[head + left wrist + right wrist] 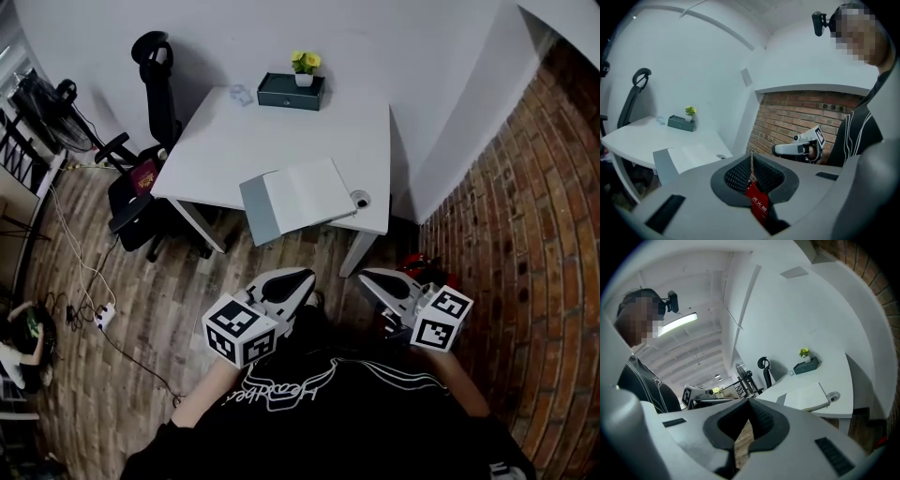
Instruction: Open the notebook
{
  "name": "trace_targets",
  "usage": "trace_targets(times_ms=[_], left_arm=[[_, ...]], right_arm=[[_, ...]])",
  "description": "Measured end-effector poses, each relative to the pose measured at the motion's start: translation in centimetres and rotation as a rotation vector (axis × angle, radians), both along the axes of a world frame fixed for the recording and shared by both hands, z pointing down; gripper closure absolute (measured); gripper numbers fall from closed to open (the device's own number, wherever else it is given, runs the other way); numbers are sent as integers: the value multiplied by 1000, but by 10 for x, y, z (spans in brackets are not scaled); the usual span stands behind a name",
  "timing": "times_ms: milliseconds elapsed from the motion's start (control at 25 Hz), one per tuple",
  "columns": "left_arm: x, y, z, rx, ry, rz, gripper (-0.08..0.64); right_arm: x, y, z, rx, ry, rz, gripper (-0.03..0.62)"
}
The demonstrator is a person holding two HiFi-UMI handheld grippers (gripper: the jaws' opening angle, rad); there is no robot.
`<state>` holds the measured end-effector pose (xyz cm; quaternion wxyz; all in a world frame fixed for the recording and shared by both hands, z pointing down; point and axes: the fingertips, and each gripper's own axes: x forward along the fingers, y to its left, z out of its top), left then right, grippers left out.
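The notebook (305, 192) lies open on the white table (281, 131), its grey cover (257, 212) folded out to the left and a blank white page facing up. It also shows in the left gripper view as the notebook (691, 157) and in the right gripper view as the notebook (806, 394). Both grippers are held well back from the table, close to the person's chest and apart from the notebook. My left gripper (302, 277) (751, 158) is shut with nothing held. The jaws of my right gripper (367, 277) (750, 401) meet at the tips, empty.
A dark green box (291, 92) with a small yellow-flowered plant (305, 64) stands at the table's far edge. A small round object (361, 199) lies right of the notebook. A black office chair (150, 103) stands left of the table, a brick wall (525, 206) to the right, cables (84, 272) on the floor.
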<state>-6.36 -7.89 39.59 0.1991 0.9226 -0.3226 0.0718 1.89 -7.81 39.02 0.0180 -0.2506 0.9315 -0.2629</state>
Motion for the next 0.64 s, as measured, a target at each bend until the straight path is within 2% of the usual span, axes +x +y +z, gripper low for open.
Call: trace_targets(times_ms=[280,480,640], left_arm=[[-7,2,-8,7,-6,-25,518],[-20,-7,-3,-18,18,-69,518],[-27,-23,4,-7,-14,-83,518]], right_arm=[[-7,-1,-4,31,7,-25,592],[-13,-8,2,15,5,-41,592],[-14,-24,6,16,-4,-37,592]])
